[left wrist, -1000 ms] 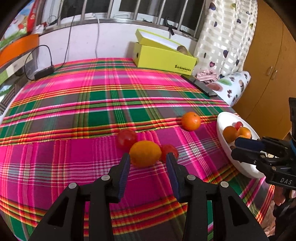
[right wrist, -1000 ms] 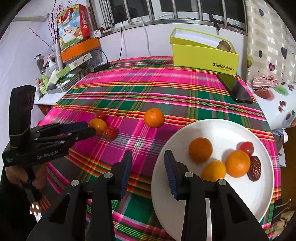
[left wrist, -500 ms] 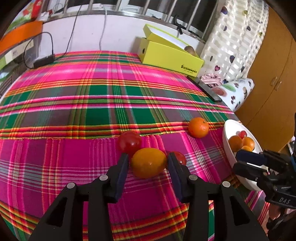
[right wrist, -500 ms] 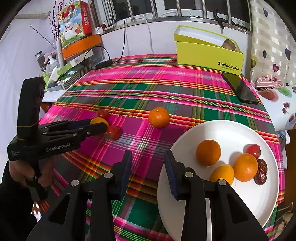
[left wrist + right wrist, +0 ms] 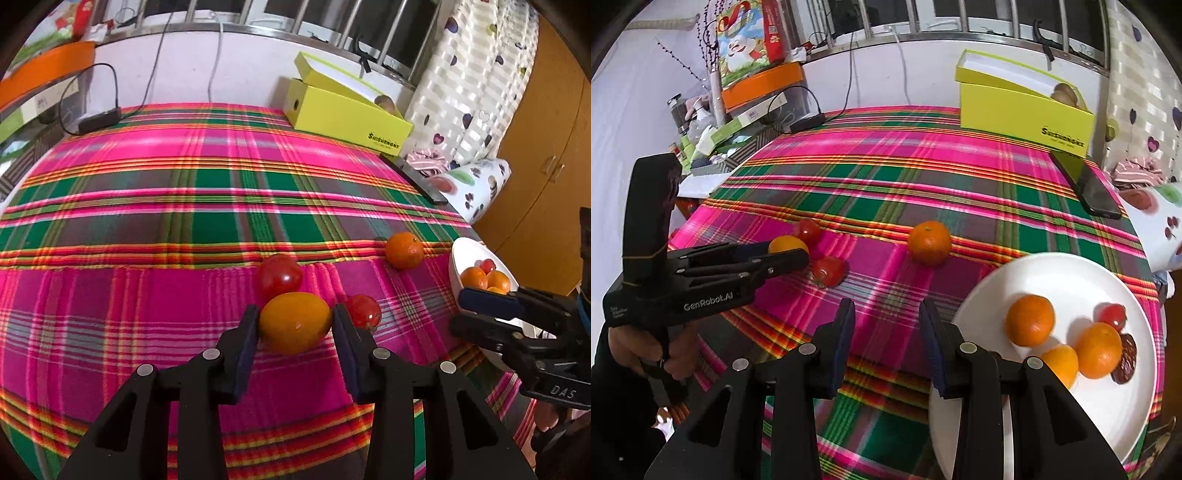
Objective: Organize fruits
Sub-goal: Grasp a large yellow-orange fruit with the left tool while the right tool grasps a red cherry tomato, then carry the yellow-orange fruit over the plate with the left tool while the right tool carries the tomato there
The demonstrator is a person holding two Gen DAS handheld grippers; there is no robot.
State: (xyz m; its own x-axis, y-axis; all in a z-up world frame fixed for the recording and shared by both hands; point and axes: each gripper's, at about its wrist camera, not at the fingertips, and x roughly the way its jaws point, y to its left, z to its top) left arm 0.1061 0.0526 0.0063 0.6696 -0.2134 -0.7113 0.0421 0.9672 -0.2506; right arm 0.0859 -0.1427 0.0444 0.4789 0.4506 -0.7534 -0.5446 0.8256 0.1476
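Observation:
My left gripper (image 5: 295, 325) is shut on a yellow-orange citrus fruit (image 5: 294, 322), its pads touching both sides, low over the plaid cloth. Two tomatoes lie beside it, one behind (image 5: 279, 276) and one to the right (image 5: 363, 311). A loose orange (image 5: 404, 250) lies farther right. In the right wrist view the left gripper (image 5: 798, 254) holds that fruit (image 5: 786, 244), with the tomatoes (image 5: 829, 270) and the orange (image 5: 929, 242) nearby. My right gripper (image 5: 886, 332) is open and empty beside the white plate (image 5: 1071, 417), which holds several fruits.
A yellow-green open box (image 5: 1023, 99) stands at the table's back right. A black phone (image 5: 1093, 188) lies near the right edge. A cable and a black adapter (image 5: 99, 118) lie at the back left. A wooden cabinet (image 5: 546, 155) stands to the right.
My left gripper moved forward around the yellow-orange fruit and closed its fingers onto it. My right gripper stayed open by the plate, drifting slightly.

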